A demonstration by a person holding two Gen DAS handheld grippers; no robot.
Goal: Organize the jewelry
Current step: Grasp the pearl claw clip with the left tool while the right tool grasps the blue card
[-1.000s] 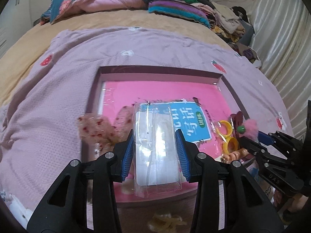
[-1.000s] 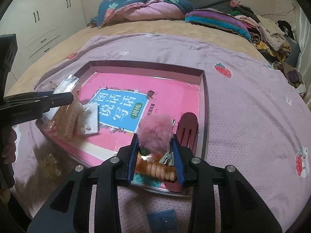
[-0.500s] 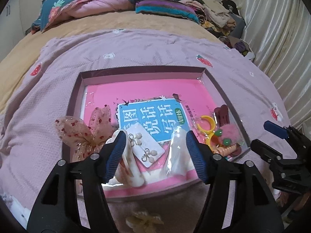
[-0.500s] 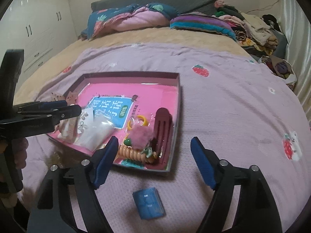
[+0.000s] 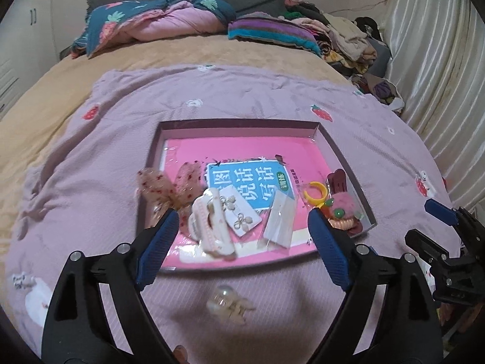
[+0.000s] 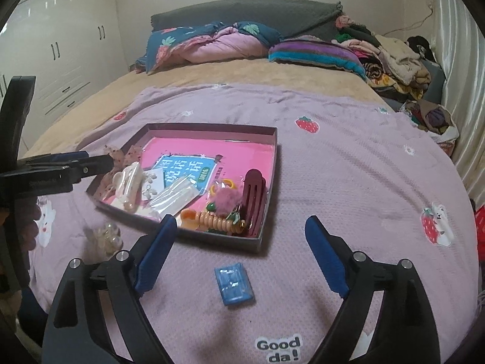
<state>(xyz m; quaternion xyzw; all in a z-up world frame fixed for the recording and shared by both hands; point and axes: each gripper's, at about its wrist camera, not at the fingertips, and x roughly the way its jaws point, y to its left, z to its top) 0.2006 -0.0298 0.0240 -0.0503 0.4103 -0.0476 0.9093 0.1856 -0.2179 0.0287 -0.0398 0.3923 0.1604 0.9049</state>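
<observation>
A shallow box tray (image 5: 345, 163) (image 6: 277, 148) with a pink book in it lies on the lilac blanket. In it lie a clear packet (image 5: 280, 220) (image 6: 175, 195), an earring card (image 5: 239, 212), a cream claw clip (image 5: 209, 221) (image 6: 128, 183), a pink pompom clip (image 5: 344, 204) (image 6: 227, 198), an orange coil tie (image 6: 212, 221) and a maroon clip (image 6: 254, 191). A gauze bow (image 5: 160, 189) hangs over its left wall. My left gripper (image 5: 241, 247) is open and empty, in front of the tray. My right gripper (image 6: 241, 253) is open and empty above a blue packet (image 6: 234, 283).
A pearly hair piece (image 5: 229, 305) (image 6: 107, 236) lies on the blanket in front of the tray. Quilts and pillows (image 5: 157, 21) sit at the bed's head, a clothes pile (image 6: 394, 57) at the far right, curtains (image 5: 439, 69) on the right.
Both grippers have opened and pulled back. The left let go of the clear packet and the right let go of the pompom clip; both now lie in the tray.
</observation>
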